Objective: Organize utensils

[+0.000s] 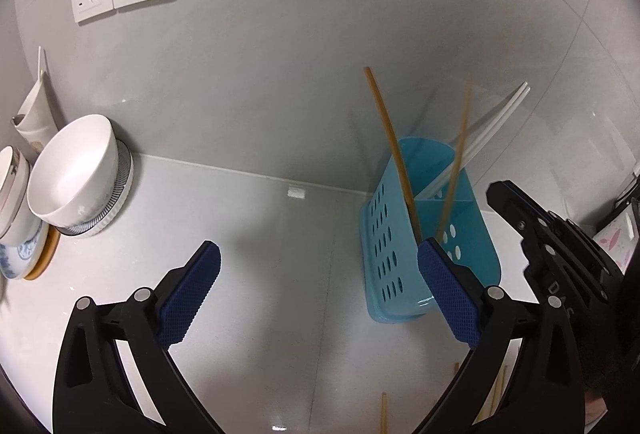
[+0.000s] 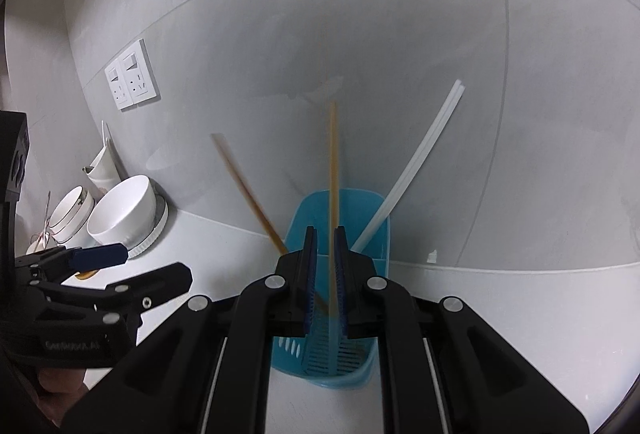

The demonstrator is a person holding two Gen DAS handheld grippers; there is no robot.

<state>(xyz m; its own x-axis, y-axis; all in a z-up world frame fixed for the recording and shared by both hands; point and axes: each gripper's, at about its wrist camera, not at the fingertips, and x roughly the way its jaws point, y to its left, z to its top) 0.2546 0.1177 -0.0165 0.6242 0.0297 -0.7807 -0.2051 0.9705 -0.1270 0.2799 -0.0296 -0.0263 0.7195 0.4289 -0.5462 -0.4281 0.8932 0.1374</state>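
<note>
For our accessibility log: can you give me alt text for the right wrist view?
The right tool has its blue-padded fingers nearly closed around an upright wooden chopstick above a perforated blue plastic utensil holder, which also holds another wooden chopstick and white plastic chopsticks.

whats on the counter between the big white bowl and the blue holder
Bare counter only: nothing lies between the white bowl and the blue holder, shown in the left wrist view.
</note>
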